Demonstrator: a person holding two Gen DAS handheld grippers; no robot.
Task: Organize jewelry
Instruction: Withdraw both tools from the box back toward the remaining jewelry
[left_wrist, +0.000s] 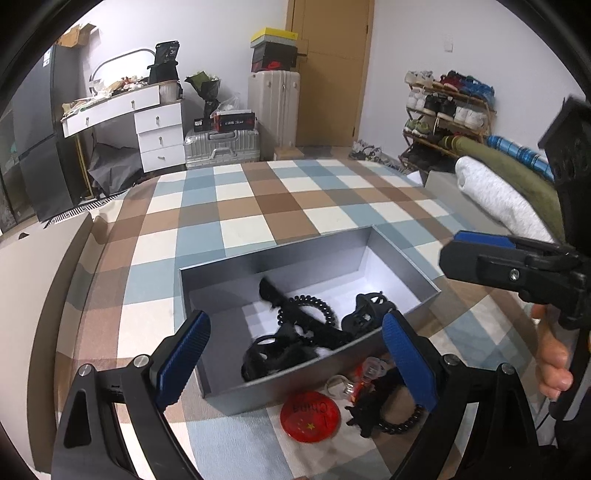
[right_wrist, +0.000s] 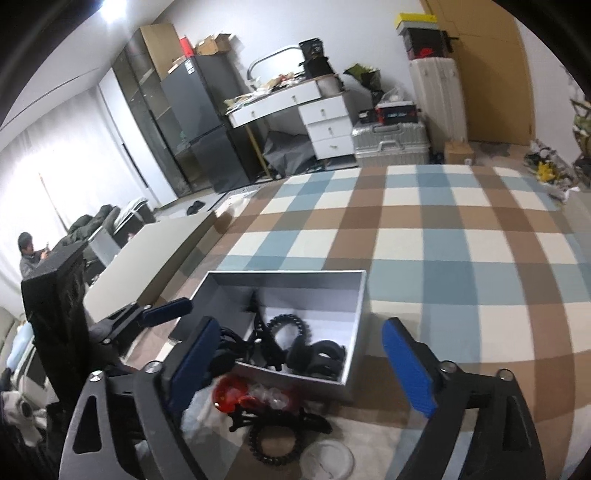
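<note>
Here, a grey open box (left_wrist: 399, 258) sits on a checked blue, brown and white cloth (left_wrist: 258, 206). Inside the box: black coiled hair ties (left_wrist: 306, 310) and black claw clips (left_wrist: 365, 314), heaped toward its near wall. Just outside that near wall, on the cloth: a round red badge (left_wrist: 309, 417), a clear clip (left_wrist: 373, 369), a black bead bracelet (left_wrist: 402, 424), another black clip (right_wrist: 273, 419) and a coiled tie (right_wrist: 273, 448). Left gripper (left_wrist: 295, 365) over the near wall, fingers spread, nothing between them. Right gripper (right_wrist: 299, 365) beside the box, fingers spread wide, empty.
</note>
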